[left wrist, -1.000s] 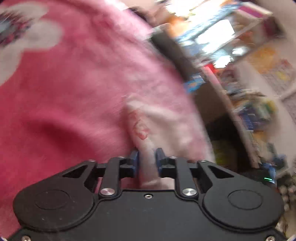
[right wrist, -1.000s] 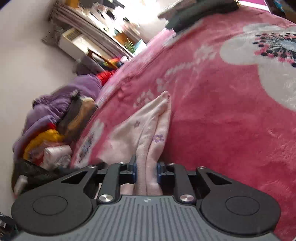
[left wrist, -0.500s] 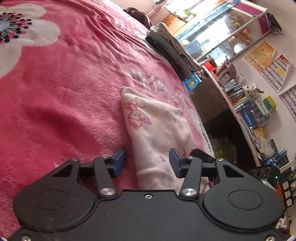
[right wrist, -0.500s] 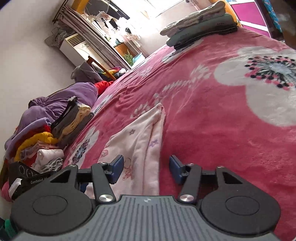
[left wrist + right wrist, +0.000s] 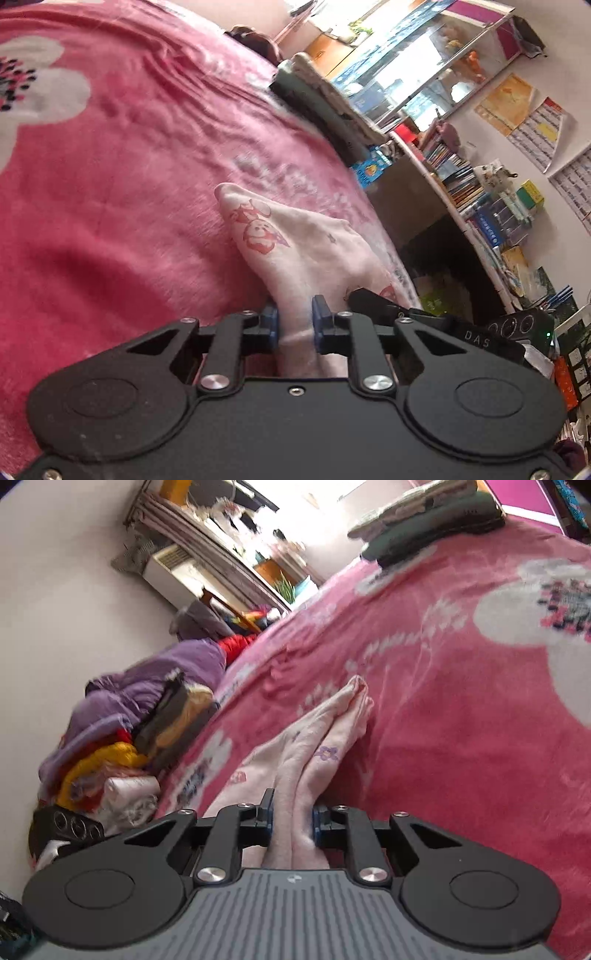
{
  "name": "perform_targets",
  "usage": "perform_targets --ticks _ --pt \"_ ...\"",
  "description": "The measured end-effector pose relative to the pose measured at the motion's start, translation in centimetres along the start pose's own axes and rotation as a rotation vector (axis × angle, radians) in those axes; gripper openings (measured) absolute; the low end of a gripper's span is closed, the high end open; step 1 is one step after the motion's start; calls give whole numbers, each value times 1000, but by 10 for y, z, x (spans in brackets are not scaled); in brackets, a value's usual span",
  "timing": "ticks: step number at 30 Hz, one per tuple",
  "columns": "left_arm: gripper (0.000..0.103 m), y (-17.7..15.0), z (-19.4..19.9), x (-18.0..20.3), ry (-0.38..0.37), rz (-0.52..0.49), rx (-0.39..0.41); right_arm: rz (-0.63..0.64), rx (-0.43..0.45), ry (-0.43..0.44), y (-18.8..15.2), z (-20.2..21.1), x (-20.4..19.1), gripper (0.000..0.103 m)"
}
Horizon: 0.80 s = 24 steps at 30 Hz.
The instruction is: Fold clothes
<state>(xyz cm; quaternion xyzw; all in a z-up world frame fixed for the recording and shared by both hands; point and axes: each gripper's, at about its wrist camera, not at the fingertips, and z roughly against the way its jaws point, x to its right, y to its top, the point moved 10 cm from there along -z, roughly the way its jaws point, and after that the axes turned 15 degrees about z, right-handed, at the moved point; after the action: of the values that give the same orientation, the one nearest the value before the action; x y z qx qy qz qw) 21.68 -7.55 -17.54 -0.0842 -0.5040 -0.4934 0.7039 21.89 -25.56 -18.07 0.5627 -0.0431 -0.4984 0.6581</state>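
Lying on a pink fleece floral blanket with bare room beyond it, one pale pink printed cotton garment stretches lengthwise away from both cameras. The left hand-held gripper and right hand-held gripper each pinch its near edge, jaws nearly closed.

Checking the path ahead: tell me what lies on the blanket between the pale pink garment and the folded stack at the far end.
Bare pink blanket, the right wrist view shows; nothing lies between the pale pink garment and the folded stack.
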Motion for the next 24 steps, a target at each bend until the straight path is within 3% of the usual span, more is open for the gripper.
perform_targets --ticks 13,17,21,22,23,24 --pt "14 27 -68 42 -109 -8 -55 -61 130 -37 47 16 69 18" --pt "14 36 -88 56 -130 -9 -67 -153 158 -19 58 13 101 18" --pt "13 46 -104 56 -99 9 -79 -257 112 -41 54 2 127 17" --pt "13 48 -108 54 -82 18 -85 -292 86 -53 50 -2 134 13" --pt "18 48 -112 47 -51 33 -98 -305 77 -56 49 -4 137 13" --pt "44 48 -114 40 -33 61 -113 -307 76 -53 49 -5 137 13"
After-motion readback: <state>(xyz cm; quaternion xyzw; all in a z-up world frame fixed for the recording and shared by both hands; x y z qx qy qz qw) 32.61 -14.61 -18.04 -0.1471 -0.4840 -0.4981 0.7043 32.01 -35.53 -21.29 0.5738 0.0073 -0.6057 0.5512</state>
